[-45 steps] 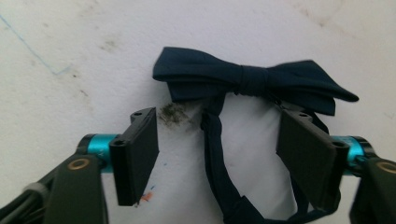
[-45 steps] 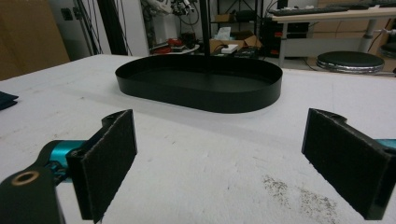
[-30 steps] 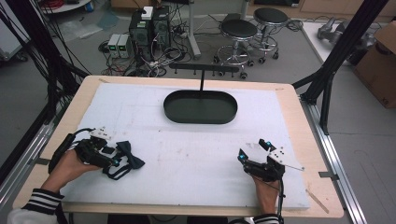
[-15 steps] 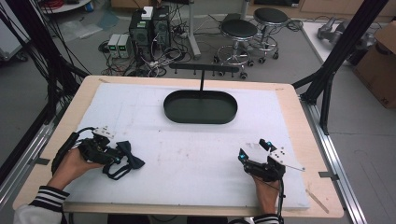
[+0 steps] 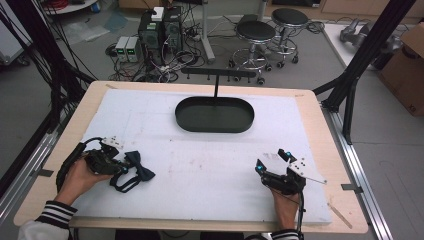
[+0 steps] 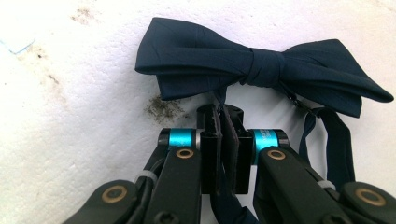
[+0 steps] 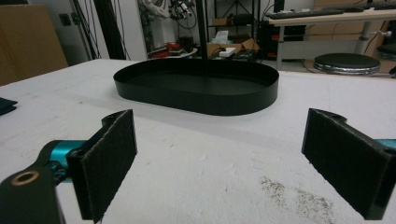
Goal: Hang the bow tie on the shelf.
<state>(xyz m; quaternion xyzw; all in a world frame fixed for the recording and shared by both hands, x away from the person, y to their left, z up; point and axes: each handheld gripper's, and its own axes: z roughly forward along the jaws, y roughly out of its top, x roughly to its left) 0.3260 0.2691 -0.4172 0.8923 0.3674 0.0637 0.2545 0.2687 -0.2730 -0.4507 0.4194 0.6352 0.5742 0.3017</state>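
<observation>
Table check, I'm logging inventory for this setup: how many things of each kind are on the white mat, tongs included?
Bow tie: 1
Black oval tray: 1
Tongs: 2, left tongs shut on the bow tie's strap, right tongs open
Total: 4

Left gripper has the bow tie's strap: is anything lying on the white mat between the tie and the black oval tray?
Nothing visible. The bow tie lies by the left gripper, whose jaws have just closed on its strap; bare white mat runs from there up to the tray. The right gripper sits off to the side.
</observation>
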